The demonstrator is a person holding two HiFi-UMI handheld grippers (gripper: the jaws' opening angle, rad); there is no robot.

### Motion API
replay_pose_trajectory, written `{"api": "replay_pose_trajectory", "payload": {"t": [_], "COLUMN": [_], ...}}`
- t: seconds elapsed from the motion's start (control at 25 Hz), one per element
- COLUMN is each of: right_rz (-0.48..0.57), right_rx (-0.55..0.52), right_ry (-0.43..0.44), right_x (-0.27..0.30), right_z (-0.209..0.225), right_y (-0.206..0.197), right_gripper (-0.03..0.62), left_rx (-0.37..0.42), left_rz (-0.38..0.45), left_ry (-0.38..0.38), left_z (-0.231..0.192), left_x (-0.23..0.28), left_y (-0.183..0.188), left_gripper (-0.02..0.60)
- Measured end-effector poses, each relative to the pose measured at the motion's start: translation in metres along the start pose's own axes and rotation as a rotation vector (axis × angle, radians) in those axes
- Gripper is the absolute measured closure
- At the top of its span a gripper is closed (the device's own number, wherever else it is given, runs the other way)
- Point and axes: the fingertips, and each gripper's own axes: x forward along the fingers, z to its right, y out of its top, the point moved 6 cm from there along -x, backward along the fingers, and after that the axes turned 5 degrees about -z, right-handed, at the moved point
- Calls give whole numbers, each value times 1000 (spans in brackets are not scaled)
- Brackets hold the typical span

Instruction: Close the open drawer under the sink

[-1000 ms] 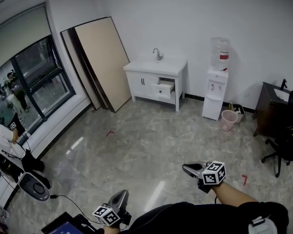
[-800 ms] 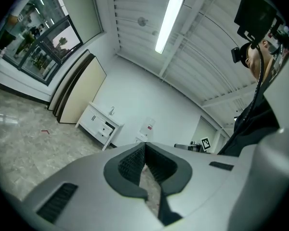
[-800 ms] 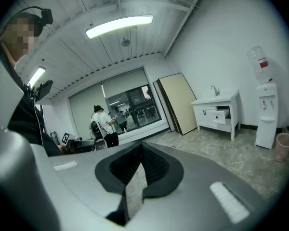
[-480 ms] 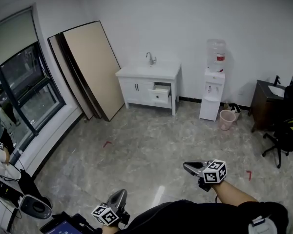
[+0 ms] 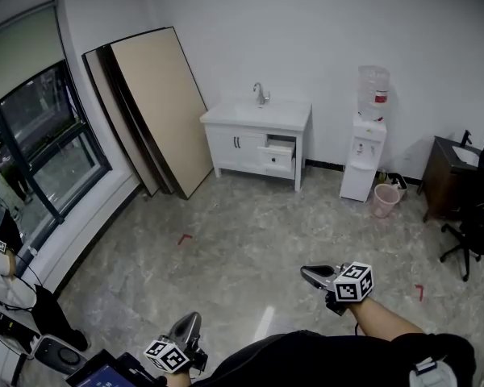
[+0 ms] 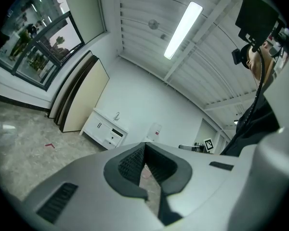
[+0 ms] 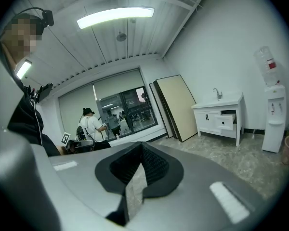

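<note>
The white sink cabinet (image 5: 254, 147) stands against the far wall, well across the floor from me. Its upper right drawer (image 5: 279, 153) is pulled out. The left gripper view also shows the cabinet (image 6: 103, 129) with its drawer (image 6: 116, 134), and in the right gripper view the cabinet (image 7: 216, 117) and drawer (image 7: 226, 121) sit at the right. My left gripper (image 5: 189, 317) is low in front of my body, shut and holding nothing. My right gripper (image 5: 305, 274) reaches out further to the right, shut and empty too. Both point roughly towards the cabinet.
Large boards (image 5: 157, 107) lean on the wall left of the cabinet. To its right stand a water dispenser (image 5: 369, 139) and a pink bin (image 5: 385, 200). A dark desk (image 5: 452, 176) and an office chair (image 5: 476, 232) are at far right. Equipment and cables (image 5: 52, 353) lie lower left by the window.
The floor equipment at lower left has slid down towards the frame's edge as I move forward over the floor. Both grippers keep their pose and stay shut. The drawer stays open.
</note>
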Motion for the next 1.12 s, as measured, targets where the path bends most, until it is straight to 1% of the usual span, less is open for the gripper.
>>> {"api": "replay_pose_trajectory", "payload": {"t": [0.12, 0.24, 0.4, 0.56, 0.72, 0.8, 0.88, 0.96, 1.04, 1.12], "right_rz": [-5, -7, 2, -18, -1, 0, -5, -12, -13, -14], "right_rx": [7, 10, 24, 11, -29, -46, -46, -19, 9, 18], "right_ry": [4, 21, 52, 85, 122, 137, 139, 129, 122, 119], "right_x": [16, 29, 44, 64, 76, 78, 80, 85, 93, 104], "right_z": [17, 43, 99, 163, 221, 246, 273, 296, 312, 324], "right_y": [4, 12, 28, 57, 101, 116, 122, 122, 123, 127], "right_gripper": [592, 592, 592, 592, 592, 592, 592, 592, 592, 592], "left_rx": [-9, -16, -1, 9, 18, 16, 27, 32, 30, 29], "left_rz": [-10, -2, 5, 33, 58, 67, 60, 37, 12, 6], "left_ry": [19, 27, 62, 114, 119, 121, 122, 117, 111, 103], "left_z": [-15, -26, -34, -39, -41, -39, -37, -38, -43, -53], "left_x": [11, 35, 82, 135, 197, 227, 257, 280, 296, 308], "left_y": [0, 4, 17, 37, 53, 61, 65, 66, 71, 77], "left_gripper": [581, 581, 581, 581, 581, 581, 581, 581, 581, 581]}}
